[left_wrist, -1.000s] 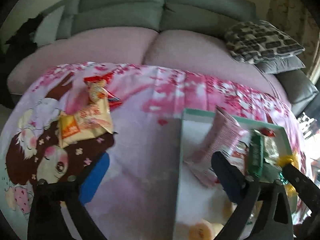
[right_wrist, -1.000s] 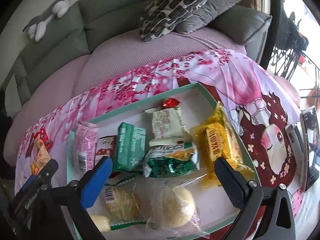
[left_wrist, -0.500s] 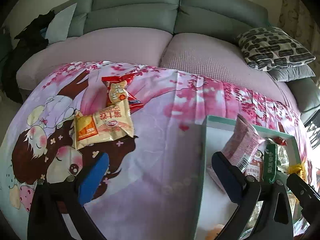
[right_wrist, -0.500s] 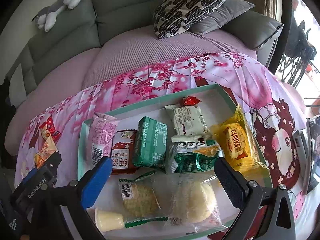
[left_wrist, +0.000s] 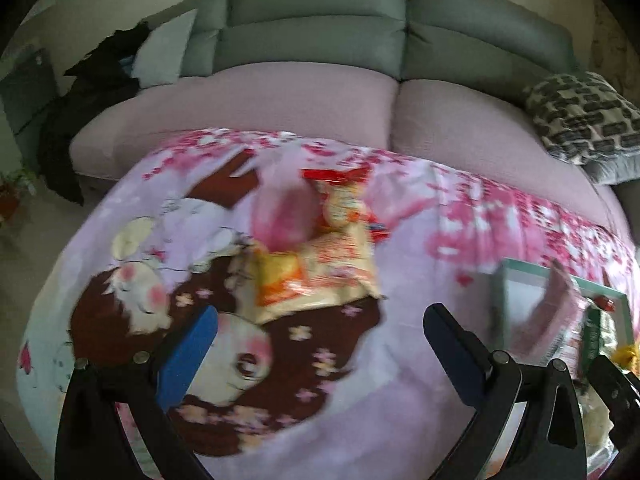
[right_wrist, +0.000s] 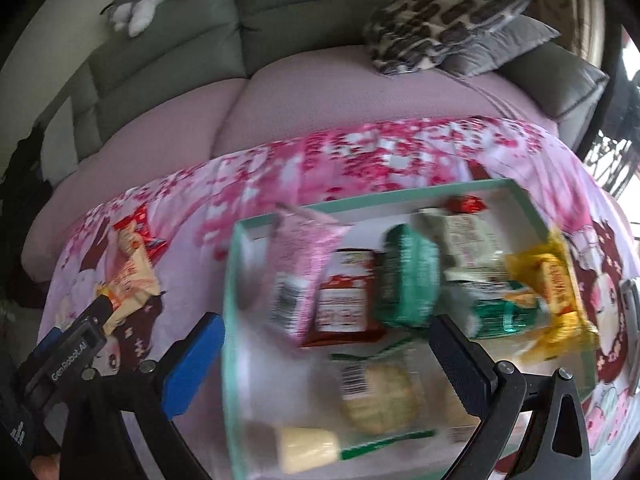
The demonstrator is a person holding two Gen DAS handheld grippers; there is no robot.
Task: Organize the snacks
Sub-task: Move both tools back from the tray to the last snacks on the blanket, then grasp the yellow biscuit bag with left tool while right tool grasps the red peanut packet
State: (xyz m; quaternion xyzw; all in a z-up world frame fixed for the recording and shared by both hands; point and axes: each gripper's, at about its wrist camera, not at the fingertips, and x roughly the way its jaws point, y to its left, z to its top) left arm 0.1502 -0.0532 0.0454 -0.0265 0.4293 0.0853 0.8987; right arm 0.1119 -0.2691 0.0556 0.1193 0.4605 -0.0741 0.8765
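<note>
Two loose snacks lie on the pink printed cloth: a cream and orange packet [left_wrist: 316, 276] and a red packet [left_wrist: 344, 196] just behind it. My left gripper [left_wrist: 320, 344] hangs open a little in front of the cream packet, holding nothing. A teal-rimmed white tray [right_wrist: 234, 320] holds several snacks, among them a pink packet [right_wrist: 300, 276], a green packet [right_wrist: 408, 276] and a yellow packet [right_wrist: 556, 284]. My right gripper [right_wrist: 328, 352] is open above the tray's near left part, empty. The left gripper's body [right_wrist: 68, 352] shows at the left of the right wrist view.
A grey sofa with a pink seat cover [left_wrist: 248, 100] runs behind the cloth. A patterned cushion [right_wrist: 440, 20] and a grey one lie at the sofa's right end. A plush toy [right_wrist: 152, 0] sits on the sofa back. Dark clothing [left_wrist: 92, 92] is piled at the left.
My left gripper has swung left, away from the tray, and now faces the two loose packets. The right gripper has shifted left over the tray. Both stay open.
</note>
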